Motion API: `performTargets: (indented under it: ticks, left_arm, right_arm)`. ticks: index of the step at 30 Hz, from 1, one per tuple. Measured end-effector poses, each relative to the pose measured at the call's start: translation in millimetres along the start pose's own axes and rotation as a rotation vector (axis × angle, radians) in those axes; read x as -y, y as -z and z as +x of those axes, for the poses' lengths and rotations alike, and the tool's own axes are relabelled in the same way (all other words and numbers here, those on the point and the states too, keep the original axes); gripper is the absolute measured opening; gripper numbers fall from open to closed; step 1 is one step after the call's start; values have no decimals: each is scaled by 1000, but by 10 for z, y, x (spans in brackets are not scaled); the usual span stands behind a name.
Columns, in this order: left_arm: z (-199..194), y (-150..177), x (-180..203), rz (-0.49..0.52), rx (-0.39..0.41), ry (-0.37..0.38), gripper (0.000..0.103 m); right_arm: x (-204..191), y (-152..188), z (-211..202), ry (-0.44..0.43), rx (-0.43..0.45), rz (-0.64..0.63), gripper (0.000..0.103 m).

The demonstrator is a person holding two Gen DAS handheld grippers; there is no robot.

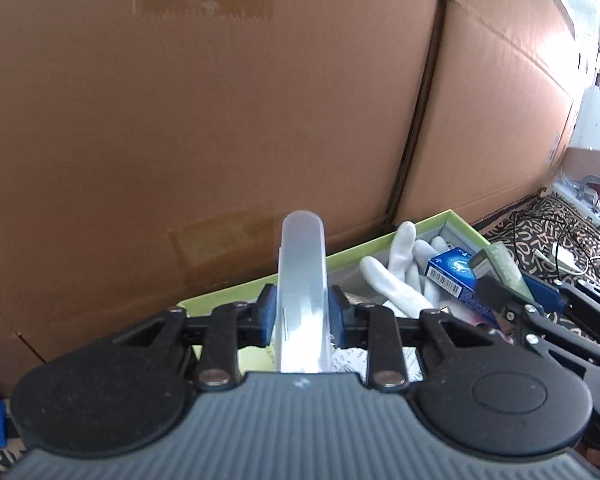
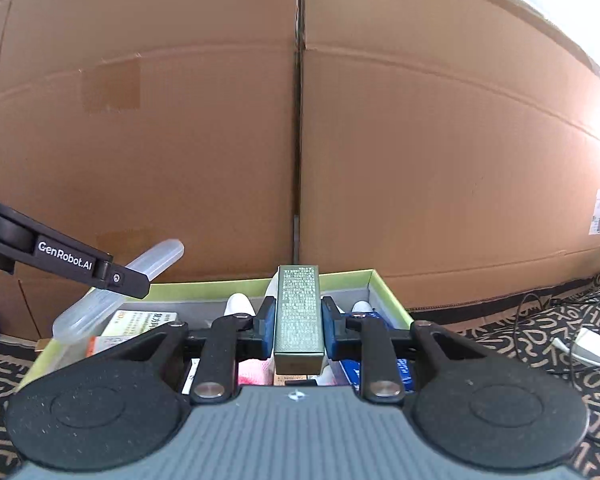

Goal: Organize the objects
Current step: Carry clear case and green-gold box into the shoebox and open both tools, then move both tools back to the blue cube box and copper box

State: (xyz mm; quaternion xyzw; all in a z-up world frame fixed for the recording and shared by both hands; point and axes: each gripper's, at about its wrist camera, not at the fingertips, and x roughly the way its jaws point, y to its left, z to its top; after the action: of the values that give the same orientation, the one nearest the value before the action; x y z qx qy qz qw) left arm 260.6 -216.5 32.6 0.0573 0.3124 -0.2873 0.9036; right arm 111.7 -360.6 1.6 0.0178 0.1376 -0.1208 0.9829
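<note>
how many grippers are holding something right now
2. The left gripper grips a translucent plastic case; the right gripper grips an olive-green carton above the green-rimmed box.

Large brown cardboard boxes (image 2: 420,140) filled the backdrop from nine to three o'clock. A black patterned cloth (image 2: 540,328) covered the surface; daylight glared at two o'clock.

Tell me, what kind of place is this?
Probably a home or storeroom floor: big cardboard boxes stand behind a patterned rug, and a green-rimmed box holds household bits like white gloves.
</note>
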Motion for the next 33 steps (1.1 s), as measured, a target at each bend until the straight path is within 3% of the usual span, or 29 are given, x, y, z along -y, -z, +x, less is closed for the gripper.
performTargets:
  ticks: [2,3,4,6,7,15,21,25,29,33]
  left_arm:
    - [27,43,33,16,14,0,46]
    - [19,77,34,14,27,0,78]
    - [-8,116,31,3,52,-12,95]
    - [-81,186,26,-10,102,-23,100]
    - [-97,203,15,-16,107,-14,103]
    - [-382,353,35,-63,110,-4,103]
    - [-813,521,153,-57,83,-56,103]
    - [-1133,680,167,-83,54,-106,103]
    - [-1342,870,198,-61,79,-173,103]
    - [-1486,1081,150,-77,59,-197,103]
  right_arm:
    - [16,48,63,-20,2,4,29]
    - [14,77,73,-22,-6,-6,44]
    - [7,114,61,-17,-12,-16,64]
    - [-14,190,-22,-8,15,-30,73]
    - [-27,226,-78,-9,30,-44,73]
    - [-107,288,-358,-18,18,-62,76]
    - [-282,296,-675,-56,38,-19,83]
    - [-407,369,-905,-68,21,-11,83]
    - [-536,488,-1108,-68,-6,-10,83]
    - [-625,621,-1223,-90,-44,25,83]
